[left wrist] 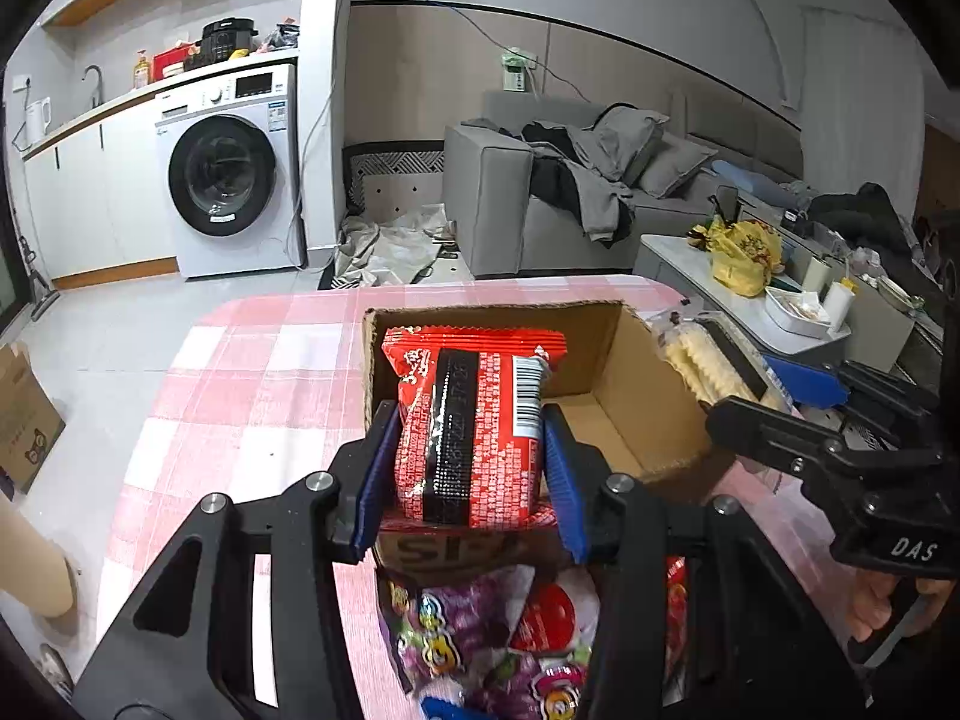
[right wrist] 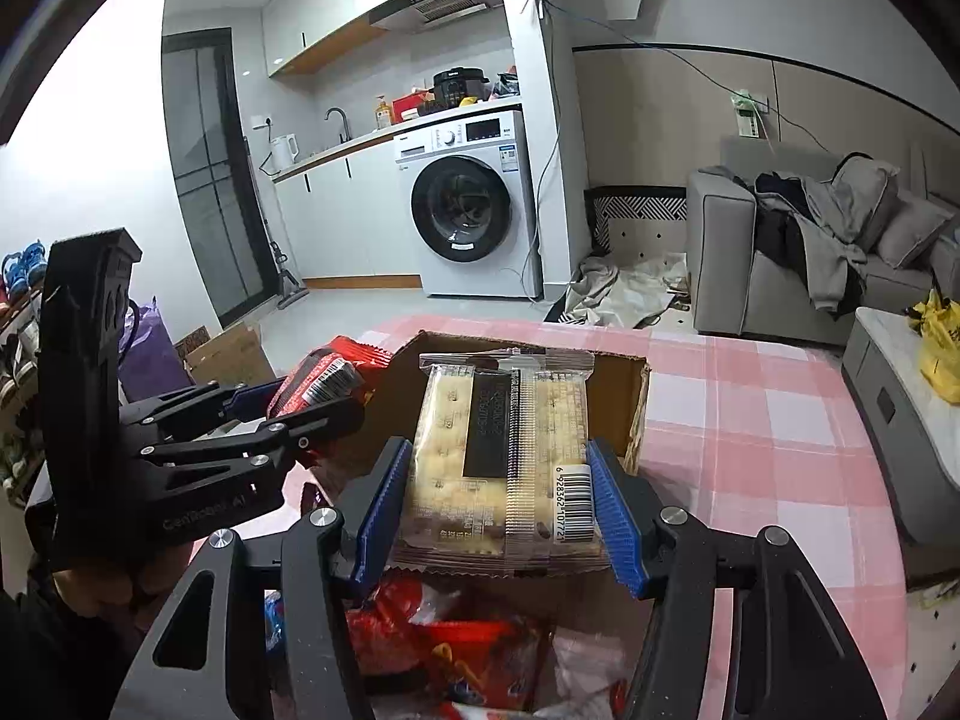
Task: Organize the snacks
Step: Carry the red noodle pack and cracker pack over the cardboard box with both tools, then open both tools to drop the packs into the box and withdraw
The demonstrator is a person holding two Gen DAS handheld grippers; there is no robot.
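Note:
My left gripper [left wrist: 471, 444] is shut on a red snack packet [left wrist: 474, 420], its blue pads pressing both sides, and holds it over the open cardboard box [left wrist: 624, 402]. My right gripper [right wrist: 501, 489] is shut on a clear pack of pale crackers [right wrist: 504, 462], held above the same box [right wrist: 624, 372]. In the left wrist view the cracker pack [left wrist: 702, 360] and the right gripper show at the box's right side. In the right wrist view the red packet [right wrist: 324, 378] and the left gripper appear to the left. The box floor looks bare.
Loose snack bags [left wrist: 480, 636] lie on the pink checked tablecloth [left wrist: 252, 372] near me, below both grippers [right wrist: 456, 654]. A low white table [left wrist: 678, 252] with a yellow bag stands right of the table. A grey sofa and a washing machine stand beyond.

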